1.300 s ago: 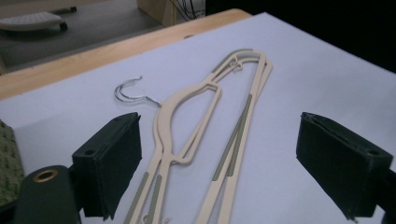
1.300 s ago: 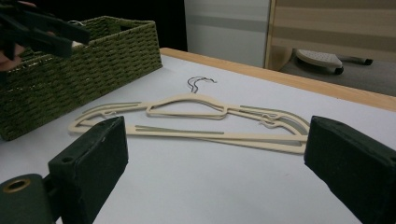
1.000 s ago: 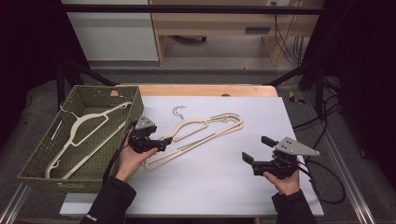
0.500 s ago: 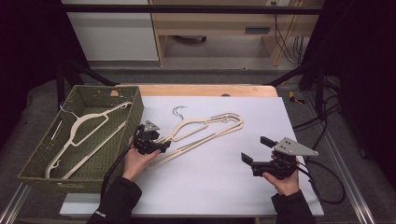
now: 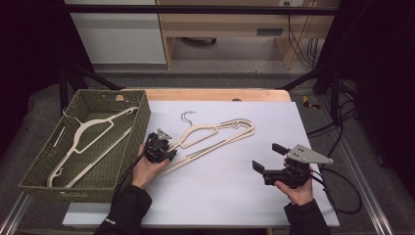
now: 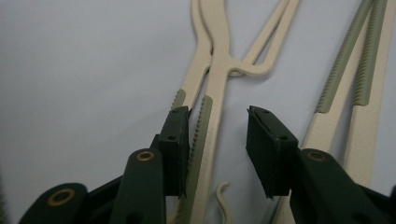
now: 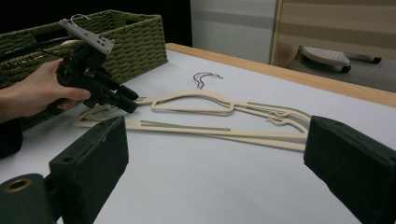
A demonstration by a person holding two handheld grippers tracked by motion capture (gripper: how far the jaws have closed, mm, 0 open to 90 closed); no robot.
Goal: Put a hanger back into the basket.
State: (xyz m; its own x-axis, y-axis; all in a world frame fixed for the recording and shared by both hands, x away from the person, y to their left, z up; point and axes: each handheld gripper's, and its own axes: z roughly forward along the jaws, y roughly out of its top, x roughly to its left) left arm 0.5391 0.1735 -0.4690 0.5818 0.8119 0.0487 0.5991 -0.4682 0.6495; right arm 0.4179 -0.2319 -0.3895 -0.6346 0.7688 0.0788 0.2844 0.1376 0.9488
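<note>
Cream hanger (image 6: 212, 93) sits between closing left fingers (image 6: 175, 140), one touching; right fingers (image 7: 93, 158) apart.

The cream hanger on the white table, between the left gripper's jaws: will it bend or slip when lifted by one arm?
The hanger looks thin and rigid, so probably light with little flex. Its ribbed strip may resist slipping. Lifted by one arm, it would likely tilt.

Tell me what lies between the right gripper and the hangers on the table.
Bare white tabletop, in the high view: nothing lies between the right gripper and the hangers.
</note>
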